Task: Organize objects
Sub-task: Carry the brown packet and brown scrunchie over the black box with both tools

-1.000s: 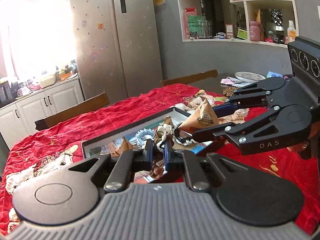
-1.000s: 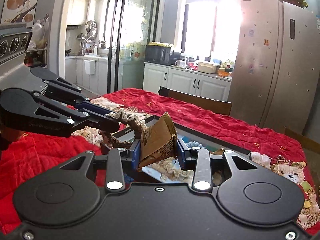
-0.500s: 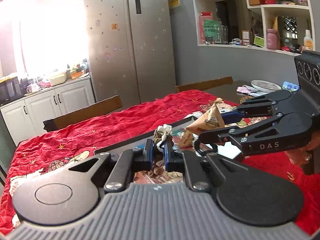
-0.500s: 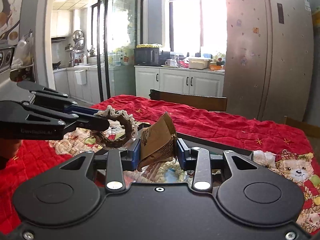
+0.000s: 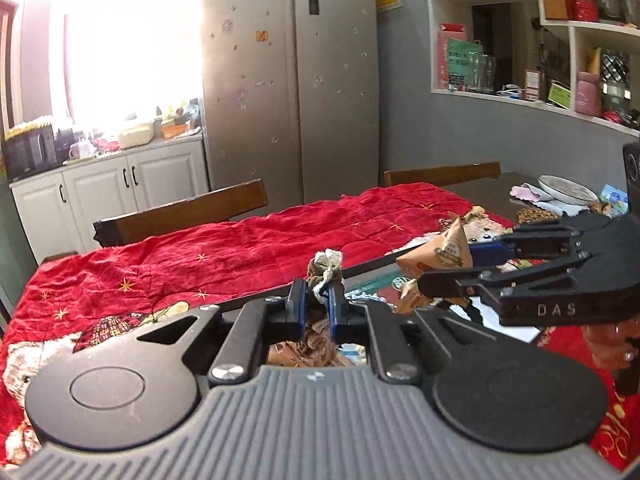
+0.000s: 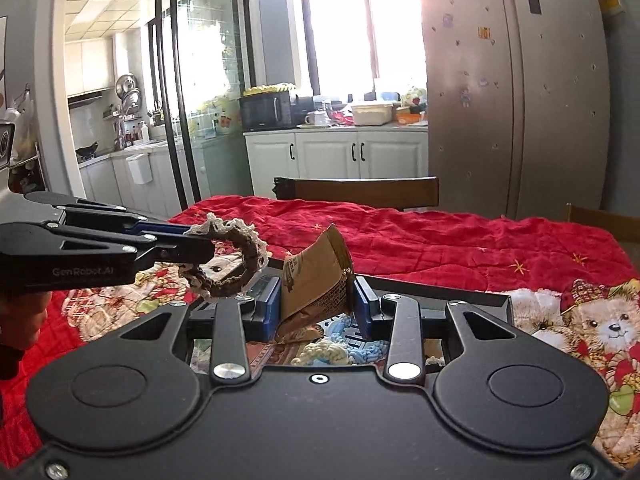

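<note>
Beyond the black tray's (image 6: 472, 300) rim, the red cloth (image 5: 248, 256) lay bare to the chair-lined counter edge. The left gripper (image 5: 317, 307) had its fingers pinched on a brown lace-trimmed scrunchie (image 6: 230, 264); the right gripper (image 6: 316, 306) clamped a brown paper packet (image 6: 316, 284), both above the tray. Readable: "DAS", "GenRobot.AI".
</note>
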A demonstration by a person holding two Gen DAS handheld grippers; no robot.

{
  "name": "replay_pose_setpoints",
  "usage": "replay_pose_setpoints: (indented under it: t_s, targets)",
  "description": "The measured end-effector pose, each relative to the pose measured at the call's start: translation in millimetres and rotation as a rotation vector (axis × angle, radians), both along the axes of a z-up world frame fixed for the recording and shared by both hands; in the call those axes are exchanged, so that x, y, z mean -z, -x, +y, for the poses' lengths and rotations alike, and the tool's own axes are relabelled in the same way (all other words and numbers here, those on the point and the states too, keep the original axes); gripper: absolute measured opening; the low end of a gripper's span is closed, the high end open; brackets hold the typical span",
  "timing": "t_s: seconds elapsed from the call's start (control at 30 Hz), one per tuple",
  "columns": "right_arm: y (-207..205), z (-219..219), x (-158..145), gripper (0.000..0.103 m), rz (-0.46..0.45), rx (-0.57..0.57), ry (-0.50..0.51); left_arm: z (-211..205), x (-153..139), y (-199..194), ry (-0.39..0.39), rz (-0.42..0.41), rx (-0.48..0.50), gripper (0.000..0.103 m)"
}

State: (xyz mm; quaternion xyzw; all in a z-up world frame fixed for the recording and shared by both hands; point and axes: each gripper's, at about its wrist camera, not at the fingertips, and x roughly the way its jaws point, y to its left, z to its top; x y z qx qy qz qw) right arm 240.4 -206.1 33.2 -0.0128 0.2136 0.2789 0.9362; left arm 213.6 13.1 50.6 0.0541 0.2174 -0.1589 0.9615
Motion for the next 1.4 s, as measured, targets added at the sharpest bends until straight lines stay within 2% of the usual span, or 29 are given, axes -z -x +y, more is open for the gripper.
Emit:
replay_pose_setpoints:
  t_s: [0.6,1.07,1.4]
  targets:
    - [-55.1,17.9,40.4,0.036,0.052,0.056,-0.013,7.4,36.1,-62.4,0.014,0.055,-0.101,0.013]
    - [-75.8,24.8,62.7,0.036,0.098,0.1,0.007,7.2,54.7,-80.0,0.019,0.085,-0.146,0.014]
    - [-81.1,33.3,71.4,0.036,0.114,0.095,0.043,1.6,63.8,-83.9,-0.004,0.109,-0.129,0.014]
